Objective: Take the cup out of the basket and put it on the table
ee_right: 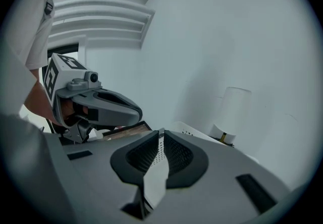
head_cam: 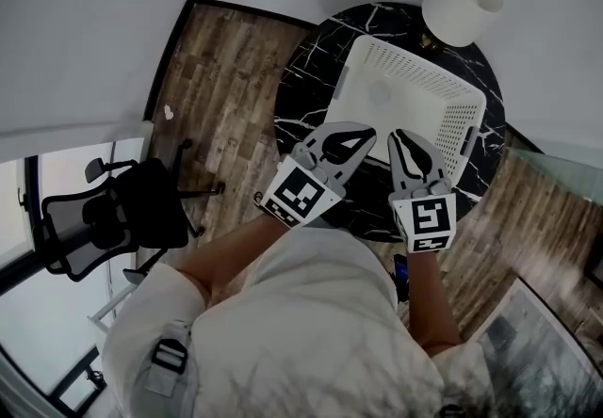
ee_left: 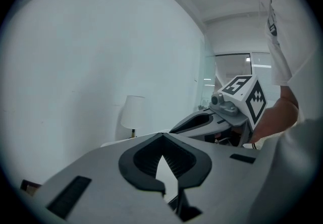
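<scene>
A white perforated basket stands on the round black marble table. A faint pale round shape lies inside the basket; I cannot tell whether it is the cup. My left gripper hovers at the basket's near wall, shut with nothing in it. Just to its right, my right gripper is also shut and empty. In the left gripper view the left gripper has its tips meeting, with the right gripper beside it. The right gripper view shows the right gripper closed, the basket rim just beyond.
A lamp with a white shade stands at the table's far edge behind the basket. A black office chair sits on the wood floor to the left. White walls enclose the far side.
</scene>
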`<state>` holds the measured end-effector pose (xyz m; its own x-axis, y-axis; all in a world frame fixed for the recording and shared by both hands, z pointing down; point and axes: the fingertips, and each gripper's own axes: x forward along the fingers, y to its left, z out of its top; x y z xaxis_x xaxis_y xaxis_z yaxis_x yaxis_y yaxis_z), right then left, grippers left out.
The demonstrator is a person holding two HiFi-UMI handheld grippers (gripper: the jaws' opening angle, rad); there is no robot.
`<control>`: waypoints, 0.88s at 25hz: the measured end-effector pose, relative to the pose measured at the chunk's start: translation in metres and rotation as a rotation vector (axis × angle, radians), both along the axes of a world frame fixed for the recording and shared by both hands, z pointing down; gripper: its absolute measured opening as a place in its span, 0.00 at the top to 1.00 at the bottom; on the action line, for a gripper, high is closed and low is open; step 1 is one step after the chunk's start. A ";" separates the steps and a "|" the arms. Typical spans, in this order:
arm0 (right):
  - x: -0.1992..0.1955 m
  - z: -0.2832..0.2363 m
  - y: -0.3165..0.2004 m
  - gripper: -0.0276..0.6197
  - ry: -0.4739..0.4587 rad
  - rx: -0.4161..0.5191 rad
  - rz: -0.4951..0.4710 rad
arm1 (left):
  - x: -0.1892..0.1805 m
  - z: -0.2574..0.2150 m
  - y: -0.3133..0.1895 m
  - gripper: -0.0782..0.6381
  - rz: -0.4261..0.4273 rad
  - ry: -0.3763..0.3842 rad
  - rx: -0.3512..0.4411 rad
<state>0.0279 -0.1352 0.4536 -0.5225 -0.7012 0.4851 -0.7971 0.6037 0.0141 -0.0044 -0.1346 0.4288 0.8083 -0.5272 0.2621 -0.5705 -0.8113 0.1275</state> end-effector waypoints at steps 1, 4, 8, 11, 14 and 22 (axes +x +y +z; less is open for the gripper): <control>0.000 0.005 -0.004 0.94 0.012 -0.010 -0.003 | 0.000 0.003 -0.003 0.88 0.003 -0.007 -0.003; 0.001 0.018 -0.014 0.93 0.047 -0.041 -0.019 | 0.000 0.012 -0.012 0.88 0.015 -0.031 -0.010; -0.003 0.039 -0.028 0.88 0.091 -0.082 -0.064 | 0.001 0.027 -0.022 0.88 0.034 -0.071 -0.023; -0.001 0.055 -0.041 0.88 0.129 -0.103 -0.082 | 0.001 0.039 -0.029 0.88 0.046 -0.104 -0.028; 0.003 0.070 -0.055 0.88 0.159 -0.120 -0.090 | 0.000 0.051 -0.038 0.88 0.046 -0.124 -0.041; 0.012 0.114 -0.079 0.87 0.245 -0.203 -0.118 | 0.004 0.075 -0.051 0.88 0.062 -0.159 -0.064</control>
<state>0.0399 -0.2144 0.5675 -0.4450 -0.5189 0.7299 -0.7092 0.7018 0.0665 -0.0004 -0.1857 0.5034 0.7847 -0.4555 0.4205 -0.5363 -0.8390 0.0920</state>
